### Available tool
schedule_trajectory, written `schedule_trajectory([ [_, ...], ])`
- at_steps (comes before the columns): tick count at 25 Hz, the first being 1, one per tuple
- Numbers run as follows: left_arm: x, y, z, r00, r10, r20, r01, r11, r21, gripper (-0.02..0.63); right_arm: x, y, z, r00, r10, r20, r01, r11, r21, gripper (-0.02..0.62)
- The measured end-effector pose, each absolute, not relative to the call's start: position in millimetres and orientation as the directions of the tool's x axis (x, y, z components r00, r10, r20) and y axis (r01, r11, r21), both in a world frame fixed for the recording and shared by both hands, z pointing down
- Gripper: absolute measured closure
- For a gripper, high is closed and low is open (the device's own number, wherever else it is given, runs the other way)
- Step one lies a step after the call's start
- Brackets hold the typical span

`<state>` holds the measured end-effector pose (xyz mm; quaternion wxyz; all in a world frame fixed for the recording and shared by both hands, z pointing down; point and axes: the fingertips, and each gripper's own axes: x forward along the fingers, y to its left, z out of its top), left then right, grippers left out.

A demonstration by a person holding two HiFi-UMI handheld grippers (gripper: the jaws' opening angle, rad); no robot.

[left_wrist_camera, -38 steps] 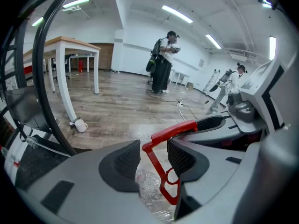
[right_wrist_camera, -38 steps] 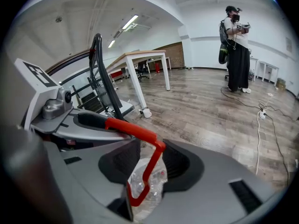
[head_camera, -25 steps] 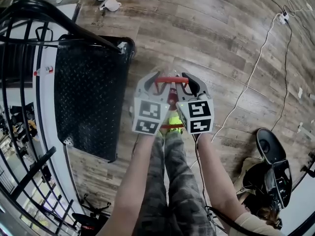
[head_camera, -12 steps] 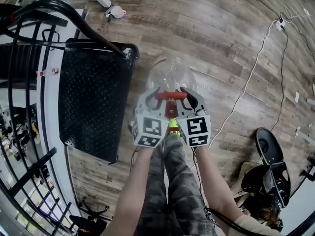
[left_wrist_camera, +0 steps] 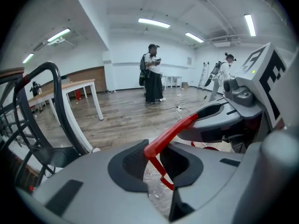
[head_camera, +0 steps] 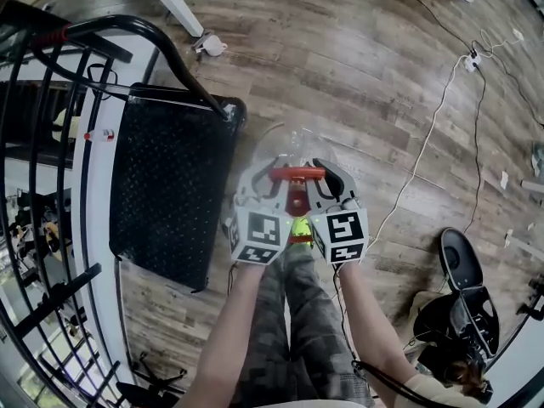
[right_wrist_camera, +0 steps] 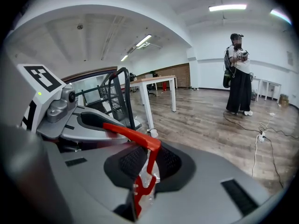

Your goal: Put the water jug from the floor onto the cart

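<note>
The water jug (head_camera: 293,143) is clear plastic with a red handle (head_camera: 297,174) and hangs just right of the cart, beyond the grippers. My left gripper (head_camera: 274,173) is shut on the handle's left end, where the red bar (left_wrist_camera: 170,132) sits between its dark pads. My right gripper (head_camera: 323,173) grips the right end. Its jaws are closing on the red handle (right_wrist_camera: 128,132), with the jug's clear top showing below. The cart's black platform (head_camera: 170,185) lies on the floor at left, its curved black push handle (head_camera: 127,32) rising at the far end.
A black metal rack (head_camera: 34,228) stands left of the cart. A white cable (head_camera: 442,117) runs over the wood floor to a power strip (head_camera: 470,58). Dark gear (head_camera: 467,287) sits at lower right. A white table leg (head_camera: 174,2) is beyond the cart. A person (right_wrist_camera: 238,73) stands far off.
Both grippers have risen together with the red handle between them. The jug's clear body has come into sight beyond them, lifted off the floor.
</note>
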<state>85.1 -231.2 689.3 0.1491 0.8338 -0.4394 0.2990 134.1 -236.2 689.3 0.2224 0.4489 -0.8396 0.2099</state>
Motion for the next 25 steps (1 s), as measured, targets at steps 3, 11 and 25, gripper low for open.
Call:
schedule_trajectory([
  [3, 82, -226, 675, 0.433, -0.644, 0.631, -0.819, -0.574, -0.023, 0.532, 131, -232, 674, -0.497, -0.667, 0.556, -0.849, 0.506, -0.152, 0.542],
  [11, 74, -205, 642, 0.429, -0.644, 0.634, -0.826, -0.564, -0.014, 0.535, 126, -213, 641, -0.496, -0.665, 0.558, -0.847, 0.513, -0.141, 0.555],
  [25, 39, -189, 526, 0.412, -0.682, 0.604, -0.841, -0.54, -0.035, 0.536, 91, -199, 526, -0.537, -0.65, 0.538, -0.81, 0.576, -0.112, 0.559],
])
